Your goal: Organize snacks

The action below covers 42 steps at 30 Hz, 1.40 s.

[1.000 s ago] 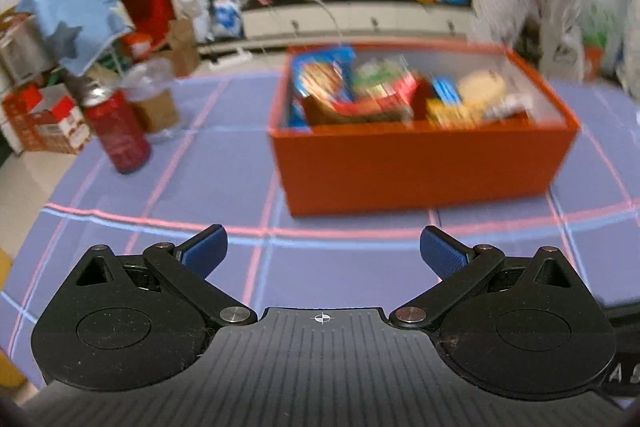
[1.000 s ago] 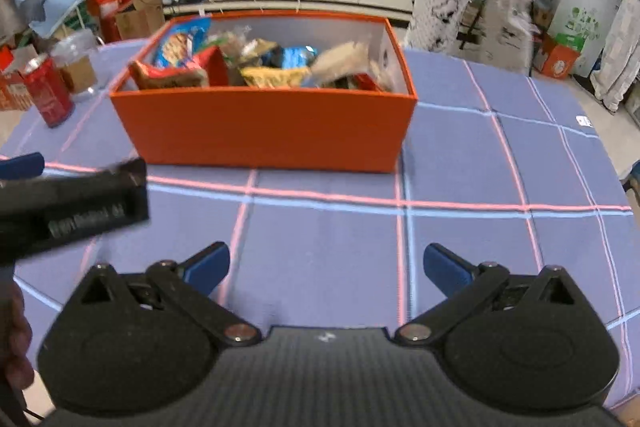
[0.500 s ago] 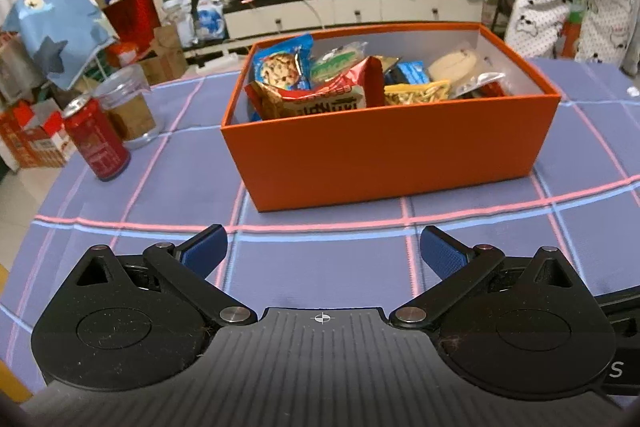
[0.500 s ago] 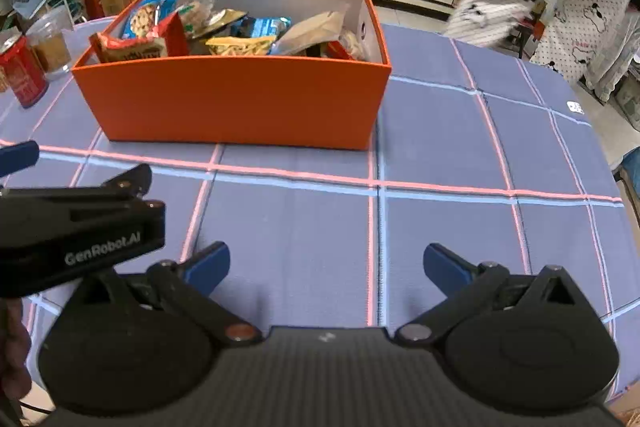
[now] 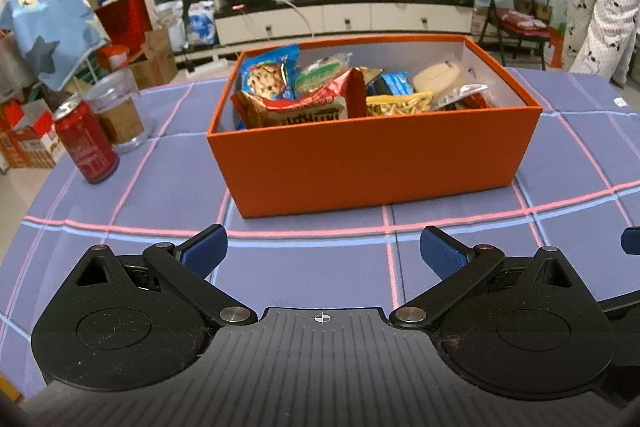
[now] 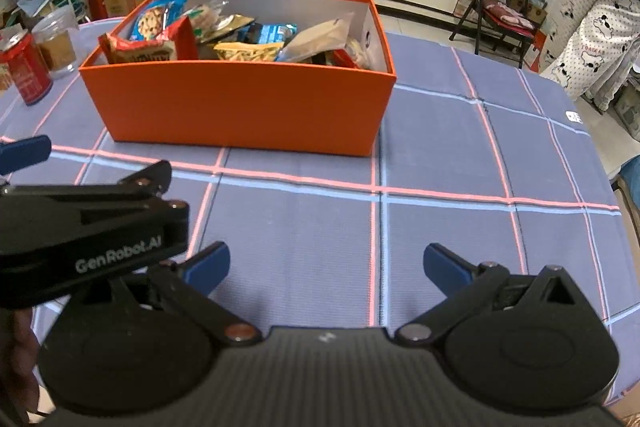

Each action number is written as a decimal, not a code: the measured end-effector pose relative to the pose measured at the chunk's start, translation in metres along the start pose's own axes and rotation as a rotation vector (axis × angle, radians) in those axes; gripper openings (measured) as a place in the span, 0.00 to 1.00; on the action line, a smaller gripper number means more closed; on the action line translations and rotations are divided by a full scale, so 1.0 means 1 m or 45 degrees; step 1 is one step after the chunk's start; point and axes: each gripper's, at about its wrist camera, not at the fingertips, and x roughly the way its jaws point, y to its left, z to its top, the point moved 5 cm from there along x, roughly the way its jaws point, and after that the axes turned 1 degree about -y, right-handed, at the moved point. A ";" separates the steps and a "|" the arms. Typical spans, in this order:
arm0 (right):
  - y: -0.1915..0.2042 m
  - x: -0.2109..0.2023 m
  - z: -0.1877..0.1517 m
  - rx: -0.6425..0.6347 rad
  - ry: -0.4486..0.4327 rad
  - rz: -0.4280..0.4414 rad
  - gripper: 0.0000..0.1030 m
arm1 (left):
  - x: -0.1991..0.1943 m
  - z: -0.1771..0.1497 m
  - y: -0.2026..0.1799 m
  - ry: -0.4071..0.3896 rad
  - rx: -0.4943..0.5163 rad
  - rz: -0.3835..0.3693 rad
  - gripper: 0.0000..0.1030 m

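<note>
An orange box (image 5: 372, 155) (image 6: 240, 107) stands on the blue checked tablecloth, filled with several snack packets: a blue cookie bag (image 5: 270, 77), a red bag (image 5: 304, 107) and a yellow packet (image 5: 396, 105) among them. My left gripper (image 5: 324, 251) hovers over the cloth in front of the box, open, nothing between its blue pads. My right gripper (image 6: 326, 265) is also open and empty, nearer the table's front. The left gripper's black body (image 6: 88, 231) shows at the left of the right wrist view.
A red drink can (image 5: 86, 143) and a clear jar (image 5: 118, 111) stand left of the box. A person in patterned trousers (image 5: 600, 23) stands beyond the table's right side. Behind are a red folding chair (image 5: 516, 11), a TV cabinet and shelves.
The left wrist view swung left and steadied, bringing the box toward centre. The person moved off to the right. The right wrist view tilted down slightly. Both grippers stayed open.
</note>
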 end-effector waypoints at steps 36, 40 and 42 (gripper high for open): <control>0.008 -0.002 -0.002 -0.027 0.001 0.010 0.99 | 0.002 -0.001 -0.002 0.022 0.046 0.011 0.79; 0.009 -0.003 -0.002 -0.028 -0.002 0.018 0.99 | 0.001 -0.001 -0.002 0.009 0.057 0.018 0.79; 0.009 -0.004 -0.001 -0.029 -0.004 0.017 0.99 | 0.001 -0.001 -0.001 0.011 0.053 0.011 0.79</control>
